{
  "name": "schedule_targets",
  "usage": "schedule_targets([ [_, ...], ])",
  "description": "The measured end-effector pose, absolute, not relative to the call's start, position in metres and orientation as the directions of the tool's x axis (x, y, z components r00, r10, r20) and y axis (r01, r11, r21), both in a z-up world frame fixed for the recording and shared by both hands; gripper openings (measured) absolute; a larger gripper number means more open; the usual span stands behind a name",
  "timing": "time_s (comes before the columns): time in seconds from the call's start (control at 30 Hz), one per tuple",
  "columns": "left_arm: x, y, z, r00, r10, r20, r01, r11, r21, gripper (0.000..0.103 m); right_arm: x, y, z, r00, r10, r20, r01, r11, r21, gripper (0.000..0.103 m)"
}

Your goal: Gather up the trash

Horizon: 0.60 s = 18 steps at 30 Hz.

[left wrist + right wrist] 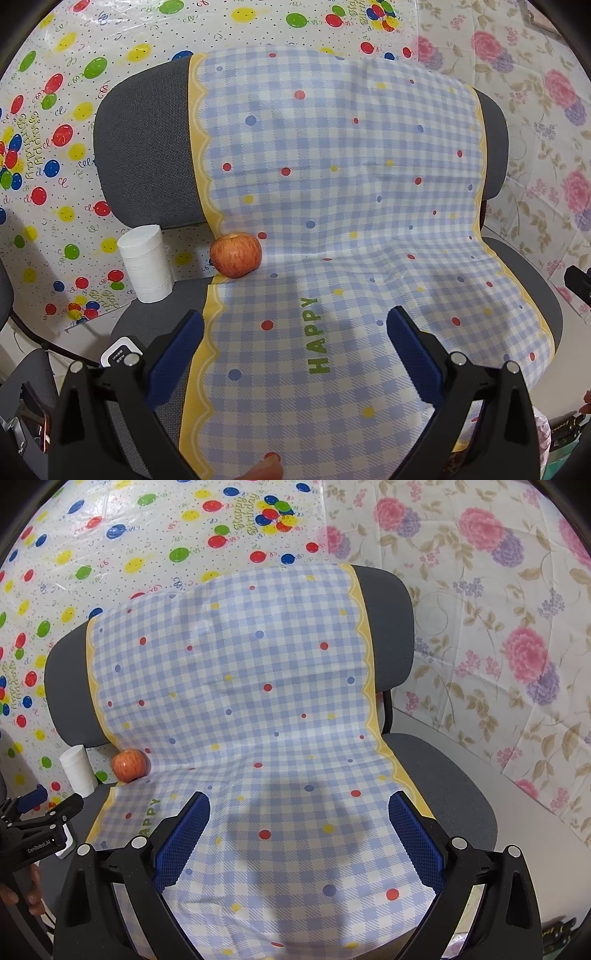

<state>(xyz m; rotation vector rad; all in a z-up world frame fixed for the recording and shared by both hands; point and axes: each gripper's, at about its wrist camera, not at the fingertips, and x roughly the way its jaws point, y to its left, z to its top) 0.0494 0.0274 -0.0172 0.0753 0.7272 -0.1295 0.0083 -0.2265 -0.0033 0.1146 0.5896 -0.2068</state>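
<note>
Two items sit at the chair's left edge in the left wrist view: an apple [236, 255] where seat meets backrest, and a toilet paper roll [146, 263] upright just beside it, apart. Left gripper [295, 341] hangs over the gingham cloth [332, 166] with jaws spread wide, empty.

Right wrist view: right gripper [299, 825] likewise spread, holding nothing, above the cloth's middle. Apple and roll are far left. No bin or bag in view; neither item is gripped, so progress is indeterminate.
</note>
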Motion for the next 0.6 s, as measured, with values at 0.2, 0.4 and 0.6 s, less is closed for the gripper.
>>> schedule_targets([
  [0.2, 0.0490, 0.0248, -0.0163, 0.740, -0.093, -0.666, 0.146, 0.989, 0.024, 0.096, 0.0051, -0.2286, -0.0055, 0.808, -0.167, -0.564, 0.237, 0.970, 0.052, 0.096],
  [0.4, 0.0473, 0.0240, -0.0161, 0.738, -0.092, -0.669, 0.142, 0.990, 0.020, 0.096, 0.0040, -0.2297, -0.0056, 0.809, -0.166, -0.564, 0.235, 0.971, 0.052, 0.096],
  [0.6, 0.0449, 0.0213, -0.0166, 0.741, -0.092, -0.666, 0.140, 0.990, 0.019, 0.096, 0.0033, -0.2300, -0.0055, 0.809, -0.165, -0.564, 0.236, 0.970, 0.053, 0.096],
])
